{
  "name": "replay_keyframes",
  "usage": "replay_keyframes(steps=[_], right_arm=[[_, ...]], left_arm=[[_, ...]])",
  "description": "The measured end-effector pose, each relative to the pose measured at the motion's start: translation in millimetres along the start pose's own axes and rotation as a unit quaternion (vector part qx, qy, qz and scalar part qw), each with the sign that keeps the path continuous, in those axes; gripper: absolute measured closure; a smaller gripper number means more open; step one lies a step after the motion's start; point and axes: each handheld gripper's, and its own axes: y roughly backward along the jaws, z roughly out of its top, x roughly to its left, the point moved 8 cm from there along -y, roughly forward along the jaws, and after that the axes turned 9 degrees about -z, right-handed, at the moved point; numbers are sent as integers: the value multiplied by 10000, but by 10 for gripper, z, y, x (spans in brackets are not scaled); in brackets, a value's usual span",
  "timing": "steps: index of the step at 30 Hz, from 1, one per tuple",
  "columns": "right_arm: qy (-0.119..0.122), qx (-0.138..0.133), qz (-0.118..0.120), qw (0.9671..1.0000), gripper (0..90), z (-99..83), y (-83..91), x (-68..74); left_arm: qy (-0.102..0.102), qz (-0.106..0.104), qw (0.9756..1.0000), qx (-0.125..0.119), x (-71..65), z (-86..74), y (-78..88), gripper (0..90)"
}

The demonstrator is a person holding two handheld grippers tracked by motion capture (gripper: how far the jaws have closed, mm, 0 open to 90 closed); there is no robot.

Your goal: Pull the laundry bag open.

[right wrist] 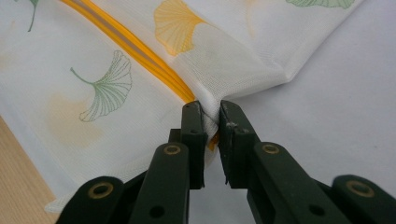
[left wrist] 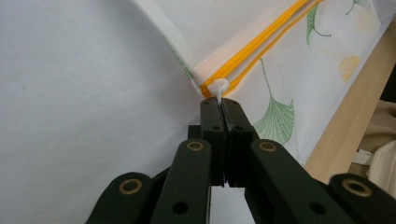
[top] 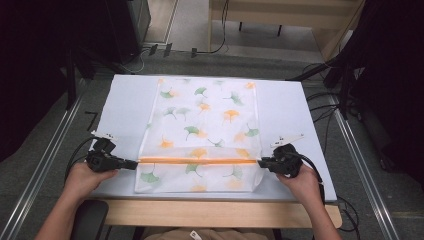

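A white mesh laundry bag, printed with green and orange leaves, is laid flat on a white table. An orange zipper is stretched across its near part between two hand-held grippers. The left gripper is clamped shut on the white zipper pull at the bag's left edge. The right gripper is pinched on the fabric at the zipper's right end — jaws slightly parted. For a clean run, the right end should be kept taut and the pull drawn straight along the zipper.
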Motion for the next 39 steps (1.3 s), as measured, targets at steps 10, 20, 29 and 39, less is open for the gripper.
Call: replay_keyframes(steps=[10,20,29,39], right_arm=[[-21,-221,19,9998,677,36,31,35],[-150,-604,166,9979,496,114,87,82],[-71,-947,-17,9955,430,135,176,-29],[-273,-1127,-151,9931,388,113,232,-213]], left_arm=[[-339,50,9992,-216,-44,60,27,767],[-620,163,9970,-429,-110,133,39,529],[-780,432,9941,-623,-81,229,67,405],[-731,664,9909,-917,5,332,115,368]])
